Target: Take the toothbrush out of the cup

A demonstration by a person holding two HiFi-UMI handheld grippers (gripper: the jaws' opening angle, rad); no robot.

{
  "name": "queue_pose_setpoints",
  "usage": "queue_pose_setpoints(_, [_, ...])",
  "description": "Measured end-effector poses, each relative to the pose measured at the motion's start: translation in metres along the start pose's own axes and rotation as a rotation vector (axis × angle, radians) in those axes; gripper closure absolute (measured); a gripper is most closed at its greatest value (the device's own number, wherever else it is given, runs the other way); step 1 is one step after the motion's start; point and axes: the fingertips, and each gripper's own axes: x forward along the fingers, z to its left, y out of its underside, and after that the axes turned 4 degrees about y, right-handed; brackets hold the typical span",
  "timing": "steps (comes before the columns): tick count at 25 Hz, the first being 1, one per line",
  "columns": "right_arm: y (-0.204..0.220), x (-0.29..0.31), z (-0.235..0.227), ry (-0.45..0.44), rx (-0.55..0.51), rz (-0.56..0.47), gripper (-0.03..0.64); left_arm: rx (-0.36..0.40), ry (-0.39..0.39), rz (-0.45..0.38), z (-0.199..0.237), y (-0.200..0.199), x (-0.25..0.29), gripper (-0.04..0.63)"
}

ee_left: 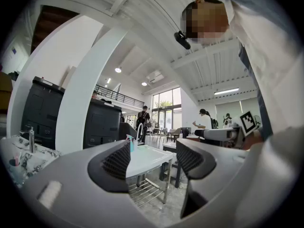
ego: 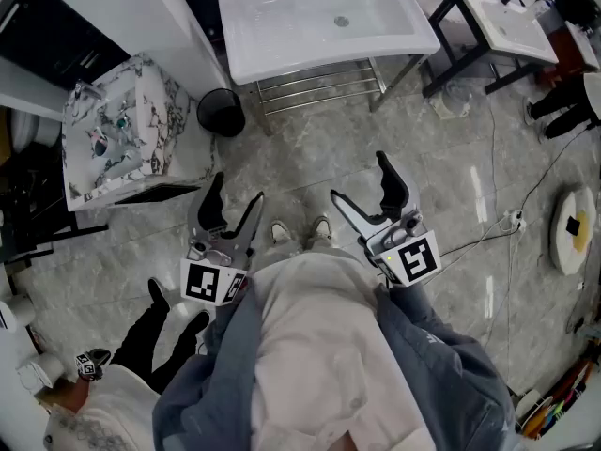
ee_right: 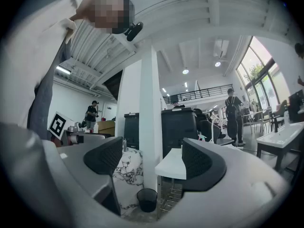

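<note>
The task looks not yet begun: the person stands on the grey tiled floor, well apart from both washstands, with the big white washbasin [ego: 319, 26] ahead and the marble vanity [ego: 155, 111] to the left of it, a black bin [ego: 220, 113] between them. The left gripper [ego: 237, 192] and the right gripper [ego: 359, 178] are held low in front of the body, and each gripper view shows its jaws standing apart with only the distant room between them, so both are released and grasp nothing. In the left gripper view, a small cup [ee_left: 14, 171] stands on the marble top at the far left edge, with something pinkish rising from it, probably the toothbrush [ee_left: 17, 160], though it is too small to be sure. I judge that everything is left to do: the approach to the vanity, the grasp, and the lifting out
</note>
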Motion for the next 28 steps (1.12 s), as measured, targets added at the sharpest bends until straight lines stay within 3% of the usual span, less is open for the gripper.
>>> queue_pose_setpoints(14, [-0.018,0.004,-0.008,-0.001,0.051,-0.099,0.221,0.002,-0.021,-0.011,0.005,-0.002,0.003,0.37])
queue_pose_setpoints(28, [-0.014,0.004,-0.016,-0.011,0.04,-0.084,0.221,0.022,-0.035,-0.001,0.004,-0.002,0.01,0.376])
